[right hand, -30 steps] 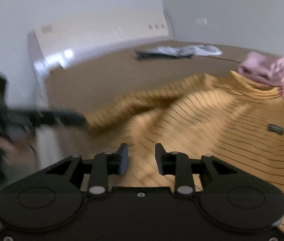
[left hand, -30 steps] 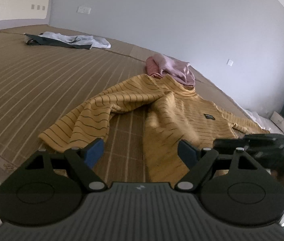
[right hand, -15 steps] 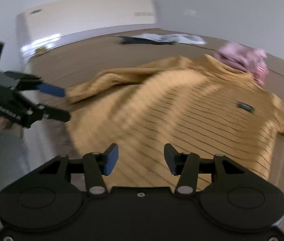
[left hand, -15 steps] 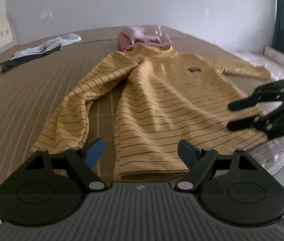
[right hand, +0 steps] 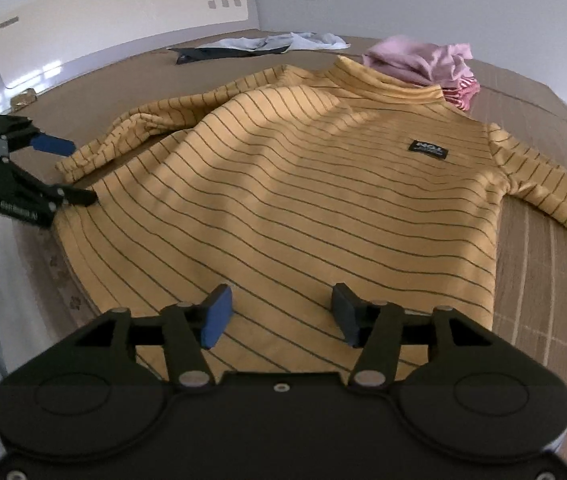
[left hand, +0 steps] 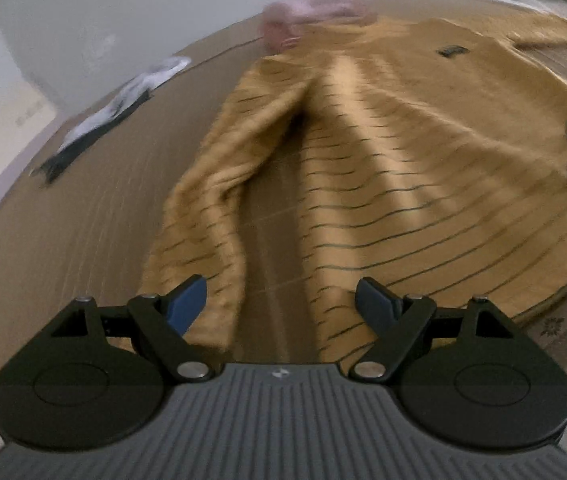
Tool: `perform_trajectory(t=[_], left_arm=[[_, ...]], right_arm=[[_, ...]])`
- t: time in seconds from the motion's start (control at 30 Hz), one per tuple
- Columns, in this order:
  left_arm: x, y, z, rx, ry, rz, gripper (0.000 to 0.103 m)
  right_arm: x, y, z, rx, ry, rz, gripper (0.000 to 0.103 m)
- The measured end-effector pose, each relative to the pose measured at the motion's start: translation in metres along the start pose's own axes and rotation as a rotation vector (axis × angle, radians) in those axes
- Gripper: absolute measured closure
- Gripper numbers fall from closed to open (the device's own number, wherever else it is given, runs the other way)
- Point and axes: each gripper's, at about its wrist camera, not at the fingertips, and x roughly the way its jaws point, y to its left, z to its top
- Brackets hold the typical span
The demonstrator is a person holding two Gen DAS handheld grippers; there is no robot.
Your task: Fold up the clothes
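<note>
Yellow striped sweater (right hand: 303, 184) lies spread flat, front up, on bed mat (right hand: 543, 264). Left gripper (left hand: 281, 306) jaws wide apart, empty, above hem corner near sleeve (left hand: 203, 216). Right gripper (right hand: 281, 314) jaws apart, empty, over hem. Pink clothes (right hand: 423, 60) beside collar.

One sweater (right hand: 303, 184), two tongs (right hand: 279, 312) (left hand: 281, 306).

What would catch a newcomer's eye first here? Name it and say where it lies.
The mustard striped sweater spread flat across the middle of the woven mat, with a small black label on its chest. Behind its collar sits a crumpled pink garment. Both the left hand-held gripper and the right hand-held gripper are open near the hem.
</note>
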Motion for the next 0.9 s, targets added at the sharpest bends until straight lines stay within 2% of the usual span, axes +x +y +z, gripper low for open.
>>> perform_trajectory(t=[0.1,0.13,0.2,0.3,0.37,0.4,0.47,0.57,0.63,0.7,0.8,0.9], left_arm=[[-0.012,0.033,-0.004,-0.091,-0.023,0.01,0.017],[-0.013,0.047,-0.005,-0.148,-0.031,-0.009,0.017],[-0.016,0.077,-0.007,-0.268,-0.046,-0.055,0.017],[-0.003,0.119,-0.011,-0.539,-0.035,-0.135,0.017],[0.011,0.133,-0.012,-0.643,-0.002,-0.164,0.018],[0.015,0.133,-0.012,-0.644,0.016,-0.145,0.019],[0.025,0.125,-0.008,-0.582,0.051,-0.066,0.019],[0.038,0.107,-0.002,-0.429,0.108,0.052,0.019],[0.045,0.099,0.0,-0.361,0.122,0.094,0.016],[0.049,0.095,0.001,-0.306,0.125,0.19,0.016],[0.06,0.101,0.005,-0.196,0.147,0.328,0.016],[0.076,0.124,0.01,-0.173,0.16,0.397,0.016]], right_arm=[[-0.001,0.001,-0.003,-0.012,-0.01,0.018,0.036],[-0.001,0.001,-0.004,-0.017,-0.014,0.021,0.034],[-0.001,0.003,-0.006,-0.028,-0.022,0.022,0.033],[-0.001,0.003,-0.007,-0.023,-0.031,0.033,0.03],[-0.001,0.002,-0.008,-0.02,-0.039,0.041,0.029],[-0.001,0.003,-0.009,-0.024,-0.042,0.041,0.029],[-0.001,0.003,-0.01,-0.027,-0.048,0.043,0.029],[-0.002,0.002,-0.01,-0.023,-0.055,0.051,0.028],[-0.002,0.001,-0.011,-0.021,-0.057,0.057,0.028],[-0.002,0.001,-0.011,-0.02,-0.06,0.06,0.028],[-0.001,0.0,-0.012,-0.02,-0.065,0.065,0.028],[-0.002,-0.002,-0.012,-0.021,-0.068,0.072,0.028]])
